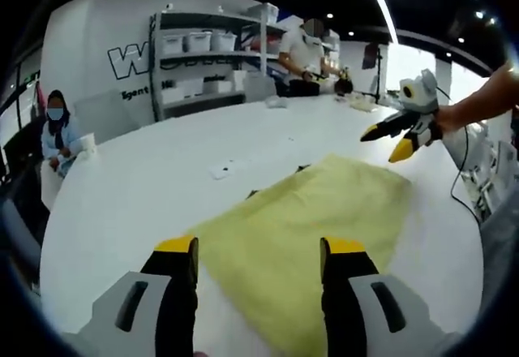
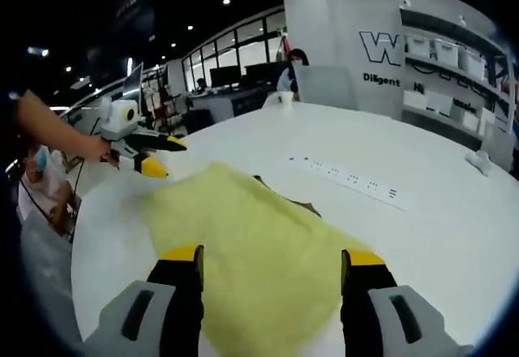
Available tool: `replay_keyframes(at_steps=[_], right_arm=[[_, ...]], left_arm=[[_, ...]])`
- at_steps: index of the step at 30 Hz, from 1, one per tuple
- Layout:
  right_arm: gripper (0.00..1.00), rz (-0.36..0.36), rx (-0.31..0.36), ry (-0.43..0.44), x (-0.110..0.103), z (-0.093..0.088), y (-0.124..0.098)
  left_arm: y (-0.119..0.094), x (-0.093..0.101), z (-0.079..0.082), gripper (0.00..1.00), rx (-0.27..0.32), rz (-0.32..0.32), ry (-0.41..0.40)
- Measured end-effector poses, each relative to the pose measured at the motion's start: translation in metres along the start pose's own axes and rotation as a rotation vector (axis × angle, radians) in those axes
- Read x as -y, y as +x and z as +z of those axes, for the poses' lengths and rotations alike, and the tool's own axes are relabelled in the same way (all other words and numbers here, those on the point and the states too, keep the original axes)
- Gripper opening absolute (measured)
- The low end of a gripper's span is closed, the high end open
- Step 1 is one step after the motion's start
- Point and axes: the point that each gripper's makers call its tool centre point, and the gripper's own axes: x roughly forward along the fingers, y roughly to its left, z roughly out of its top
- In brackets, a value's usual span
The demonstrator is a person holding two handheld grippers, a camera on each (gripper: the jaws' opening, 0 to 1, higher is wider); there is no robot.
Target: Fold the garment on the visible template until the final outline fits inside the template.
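Yellow garment spread on the white counter, both grippers off it

The yellow garment (image 1: 312,219) lies flat on the counter (image 1: 138,195), dark template corners peeking beyond its far edge (mostly covered). Left gripper (image 1: 258,253) and right gripper (image 2: 272,261) hover at opposite ends, jaws parted and empty, seemingly placed to take opposite edges for a fold

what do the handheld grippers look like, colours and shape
Each gripper, left and right, has two black jaws capped with yellow tips, rising from grey moulded housings with dark slots. Seen from across the table, each carries a white box with a round lens, held by a bare forearm.
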Motion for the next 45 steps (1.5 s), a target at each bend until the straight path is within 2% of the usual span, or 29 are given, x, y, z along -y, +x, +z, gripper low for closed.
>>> replay_keyframes(at_steps=[10,22,40,45], right_arm=[[0.65,-0.007,0.007,0.003,-0.005,-0.008,-0.015],[0.65,-0.024,0.002,0.009,-0.012,-0.026,-0.031],[0.62,-0.031,-0.059,0.037,-0.019,-0.067,-0.043],[0.62,-0.036,-0.075,0.055,-0.019,-0.076,-0.044]], left_arm=[[-0.014,0.008,-0.010,0.64,-0.007,-0.003,-0.006],[-0.025,0.016,-0.026,0.70,-0.031,0.007,-0.029],[-0.037,0.030,-0.065,0.66,-0.103,-0.023,-0.069],[-0.039,0.034,-0.072,0.65,-0.115,-0.034,-0.073]])
